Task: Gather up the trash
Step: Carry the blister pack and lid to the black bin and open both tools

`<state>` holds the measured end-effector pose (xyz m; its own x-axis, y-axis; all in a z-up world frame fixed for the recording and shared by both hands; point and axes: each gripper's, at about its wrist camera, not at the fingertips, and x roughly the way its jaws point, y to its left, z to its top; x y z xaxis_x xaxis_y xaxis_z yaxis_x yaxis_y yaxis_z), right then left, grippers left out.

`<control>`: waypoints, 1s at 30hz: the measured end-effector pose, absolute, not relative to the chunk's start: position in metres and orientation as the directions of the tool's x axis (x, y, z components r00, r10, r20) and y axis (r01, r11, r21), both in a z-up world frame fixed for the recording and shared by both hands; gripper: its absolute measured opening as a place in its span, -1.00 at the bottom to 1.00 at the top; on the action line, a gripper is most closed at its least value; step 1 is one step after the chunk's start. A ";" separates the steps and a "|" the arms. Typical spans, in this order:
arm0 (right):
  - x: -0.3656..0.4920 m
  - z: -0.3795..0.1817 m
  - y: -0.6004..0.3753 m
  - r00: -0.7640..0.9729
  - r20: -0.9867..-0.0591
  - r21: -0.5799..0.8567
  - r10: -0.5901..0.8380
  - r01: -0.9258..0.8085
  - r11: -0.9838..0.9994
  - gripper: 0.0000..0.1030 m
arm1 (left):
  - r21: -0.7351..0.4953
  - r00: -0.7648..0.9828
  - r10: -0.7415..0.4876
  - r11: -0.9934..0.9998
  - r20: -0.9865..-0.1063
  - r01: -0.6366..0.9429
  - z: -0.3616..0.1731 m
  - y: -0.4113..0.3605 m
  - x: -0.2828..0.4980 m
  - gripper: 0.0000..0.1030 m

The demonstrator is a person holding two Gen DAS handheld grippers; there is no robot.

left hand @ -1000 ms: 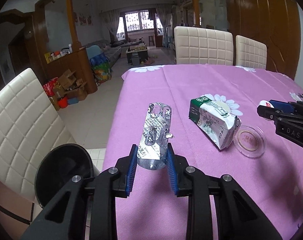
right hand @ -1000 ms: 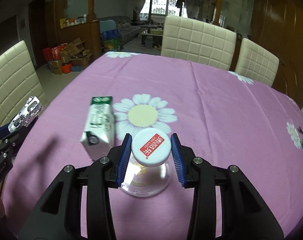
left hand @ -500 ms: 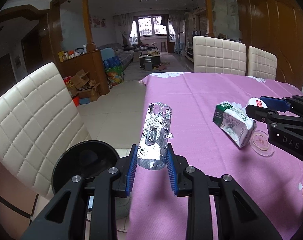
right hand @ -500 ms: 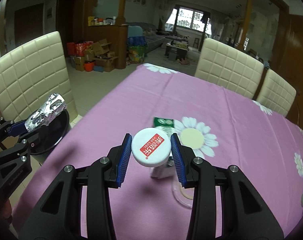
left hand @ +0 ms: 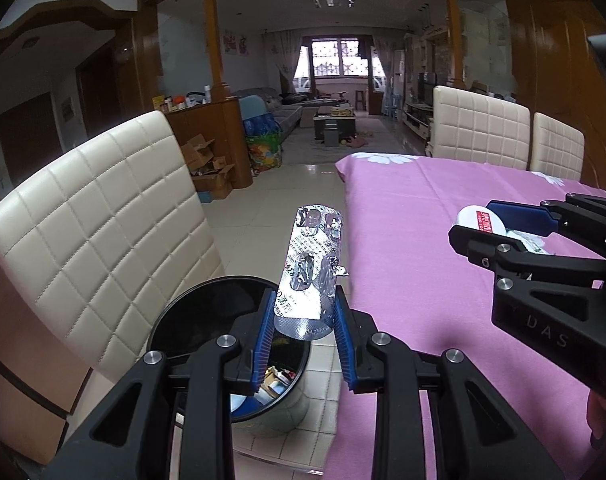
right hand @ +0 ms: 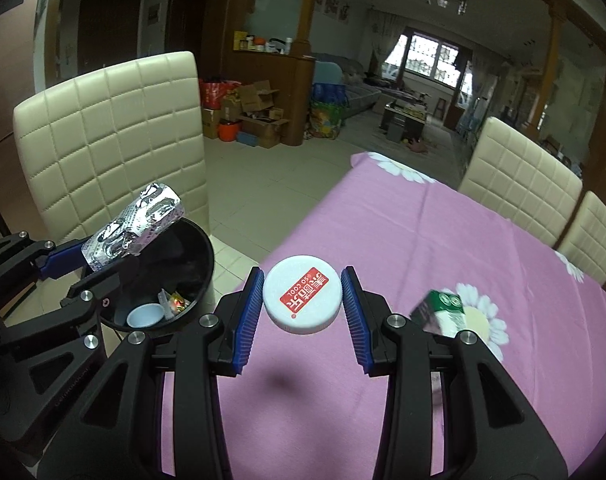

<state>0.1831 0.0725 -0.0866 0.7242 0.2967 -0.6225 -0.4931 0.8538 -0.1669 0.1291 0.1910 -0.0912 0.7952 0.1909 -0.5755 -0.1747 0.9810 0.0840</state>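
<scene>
My left gripper (left hand: 304, 308) is shut on a crumpled silver blister pack (left hand: 311, 264), which stands up between the blue pads. It hangs past the table's left edge, over the rim of a black trash bin (left hand: 207, 304) on the floor. My right gripper (right hand: 301, 300) is shut on a white round lid (right hand: 301, 304) with a red label, above the pink tablecloth (right hand: 423, 240) near that edge. The right wrist view shows the left gripper (right hand: 91, 264) and the blister pack (right hand: 135, 226) over the bin (right hand: 199, 248). A green and white carton (right hand: 439, 312) lies on the table, partly behind my right finger.
A cream quilted chair (left hand: 103, 220) stands right behind the bin. A small cup (right hand: 145, 316) and wrappers lie inside the bin. Two more chairs (right hand: 519, 176) line the table's far side. Cardboard boxes (right hand: 259, 112) sit farther off on the tiled floor.
Both grippers have swung left toward the table's edge with their loads. The bin has come under the left gripper. The carton and the clear dish have slid off to the right.
</scene>
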 end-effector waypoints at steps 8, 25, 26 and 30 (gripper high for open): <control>0.189 -0.084 0.115 0.703 -0.618 -0.152 0.352 -0.546 0.824 -0.20 | 0.071 0.777 0.249 0.964 -0.578 -0.256 -0.095 0.229 0.130 -0.46; 0.211 -0.082 0.177 0.664 -0.615 -0.132 0.425 -0.618 0.775 -0.20 | 0.082 0.721 0.364 0.915 -0.590 -0.395 -0.100 0.296 0.146 -0.46; 0.212 -0.083 0.179 0.662 -0.616 -0.131 0.427 -0.621 0.773 -0.20 | 0.080 0.719 0.365 0.914 -0.591 -0.399 -0.100 0.299 0.147 -0.46; 0.215 -0.087 0.187 0.653 -0.622 -0.130 0.432 -0.630 0.765 -0.20 | 0.088 0.708 0.375 0.909 -0.599 -0.407 -0.106 0.301 0.150 -0.45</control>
<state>0.2152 0.1870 -0.0874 0.6530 0.4321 -0.6219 -0.6303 0.7653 -0.1301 0.1501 0.3008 -0.1058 0.7078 0.3751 -0.5986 -0.4074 0.9090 0.0878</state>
